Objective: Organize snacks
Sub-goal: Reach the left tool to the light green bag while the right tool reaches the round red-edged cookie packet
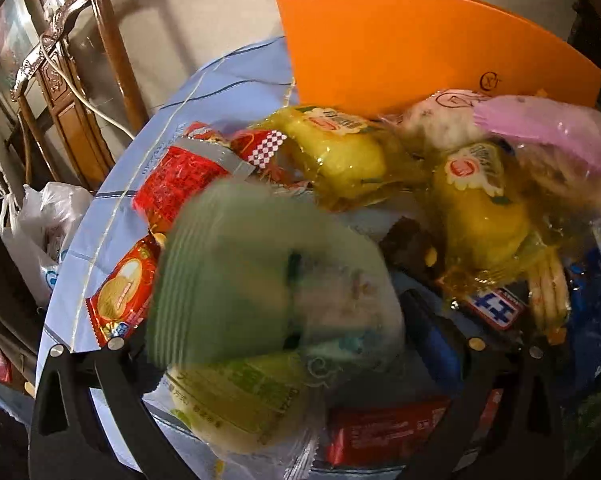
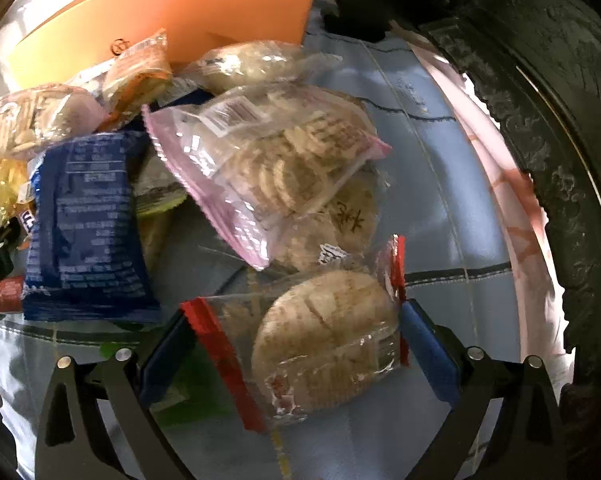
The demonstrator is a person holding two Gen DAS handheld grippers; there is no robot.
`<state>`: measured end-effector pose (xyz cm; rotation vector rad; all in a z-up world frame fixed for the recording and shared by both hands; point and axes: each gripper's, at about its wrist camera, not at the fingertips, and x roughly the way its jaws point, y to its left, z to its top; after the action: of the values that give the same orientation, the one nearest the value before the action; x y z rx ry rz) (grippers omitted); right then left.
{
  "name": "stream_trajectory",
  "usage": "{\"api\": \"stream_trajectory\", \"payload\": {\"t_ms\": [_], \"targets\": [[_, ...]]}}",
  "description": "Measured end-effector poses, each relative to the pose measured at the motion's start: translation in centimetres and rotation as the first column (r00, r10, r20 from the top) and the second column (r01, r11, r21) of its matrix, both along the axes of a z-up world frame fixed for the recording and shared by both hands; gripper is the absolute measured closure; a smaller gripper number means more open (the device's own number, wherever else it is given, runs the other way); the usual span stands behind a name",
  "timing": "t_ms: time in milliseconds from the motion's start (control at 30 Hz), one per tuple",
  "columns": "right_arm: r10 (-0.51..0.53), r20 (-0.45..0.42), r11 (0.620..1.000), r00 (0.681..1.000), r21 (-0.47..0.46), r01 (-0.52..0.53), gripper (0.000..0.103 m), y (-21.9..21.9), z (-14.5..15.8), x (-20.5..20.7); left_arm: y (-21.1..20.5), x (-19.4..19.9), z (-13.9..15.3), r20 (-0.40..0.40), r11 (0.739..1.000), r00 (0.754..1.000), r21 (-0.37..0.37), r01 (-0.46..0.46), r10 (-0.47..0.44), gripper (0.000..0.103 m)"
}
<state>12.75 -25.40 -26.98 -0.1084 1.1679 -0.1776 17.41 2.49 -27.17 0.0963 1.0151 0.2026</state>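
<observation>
Right tool (image 2: 298,344) clamped on red-edged cracker pack (image 2: 320,344), long axis across the pads, orange box (image 2: 204,4) far ahead-left. Left tool (image 1: 276,320) gripping blurred green packet (image 1: 240,264), box ahead-right.

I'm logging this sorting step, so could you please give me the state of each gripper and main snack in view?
left gripper: shut on green packet, blurred
green packet: held, lifted
right gripper: shut on red-edged cracker packet
red-edged cracker packet: held, sealed
orange box: closed, behind the pile
</observation>
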Motion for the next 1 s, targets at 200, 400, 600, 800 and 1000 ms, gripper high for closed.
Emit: {"api": "stream_trajectory", "payload": {"t_ms": [200,400,600,800,1000], "targets": [[-0.021,0.035,0.999,0.999,0.044,0.019,0.009,-1.5,0.1,-0.8,1.5,-1.0,1.1,0.051,0.997,0.998,-0.073,-0.025,0.029,0.027],[-0.044,0.044,0.997,0.998,0.068,0.04,0.054,-2.6,-0.2,-1.4,0.7,-1.6,1.1,0.058,0.998,0.998,-0.057,-0.008,0.011,0.027],[-0.06,0.032,0.986,0.998,0.156,0.054,0.083,-4.1,-0.1,-1.2,1.2,-1.7,1.0,0.067,0.998,0.998,-0.066,0.019,-0.015,0.029],[-0.113,0.03,0.939,0.993,0.331,0.096,0.085,-7.3,-0.1,-1.4,1.6,-2.1,1.3,0.08,0.994,0.997,-0.11,0.019,-0.01,0.033],[-0.097,0.069,0.924,0.993,0.377,0.064,0.086,-8.0,1.1,-2.3,2.3,-2.3,1.7,0.085,0.99,0.996,-0.14,0.025,-0.013,0.042]]}}
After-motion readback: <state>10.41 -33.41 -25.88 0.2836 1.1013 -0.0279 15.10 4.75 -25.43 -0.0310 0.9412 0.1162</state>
